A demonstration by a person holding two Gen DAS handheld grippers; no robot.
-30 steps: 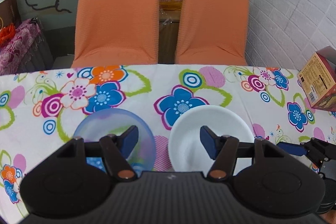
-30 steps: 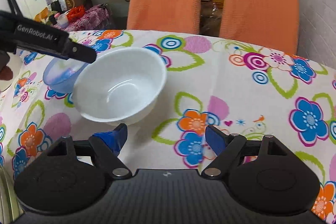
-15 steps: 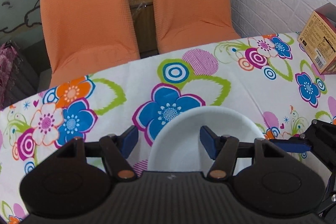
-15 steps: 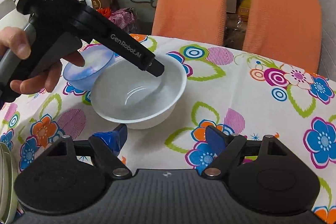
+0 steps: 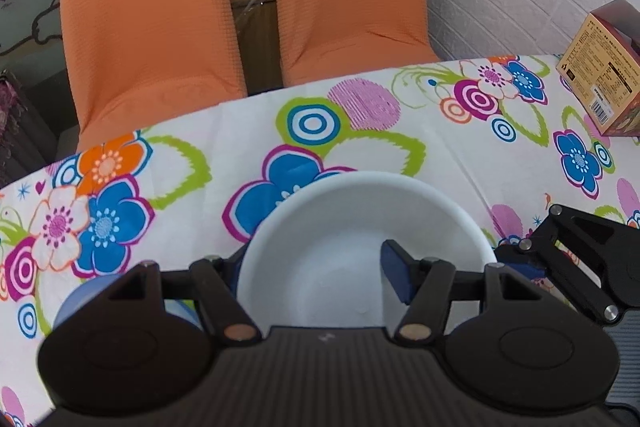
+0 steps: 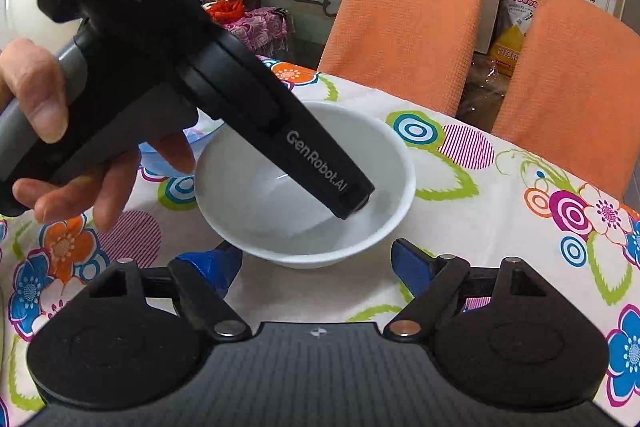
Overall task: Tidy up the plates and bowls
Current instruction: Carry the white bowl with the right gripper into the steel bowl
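Over the last second the left gripper [image 5: 316, 263] had swung from between the two bowls down onto the white bowl [image 6: 304, 183] on the flowered desk [image 5: 440, 147], straddling its near rim with jaws part open, one finger inside. The right gripper [image 6: 316, 263] hung empty, jaws apart, just before the bowl, and the blue bowl [image 5: 80, 295] sat beside it, so a lift for stacking looked close.

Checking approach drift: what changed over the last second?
Left gripper swung from between the bowls down onto the white bowl, straddling its left rim; nothing gripped. Right gripper edged closer, open. White bowl and blue bowl stayed put.
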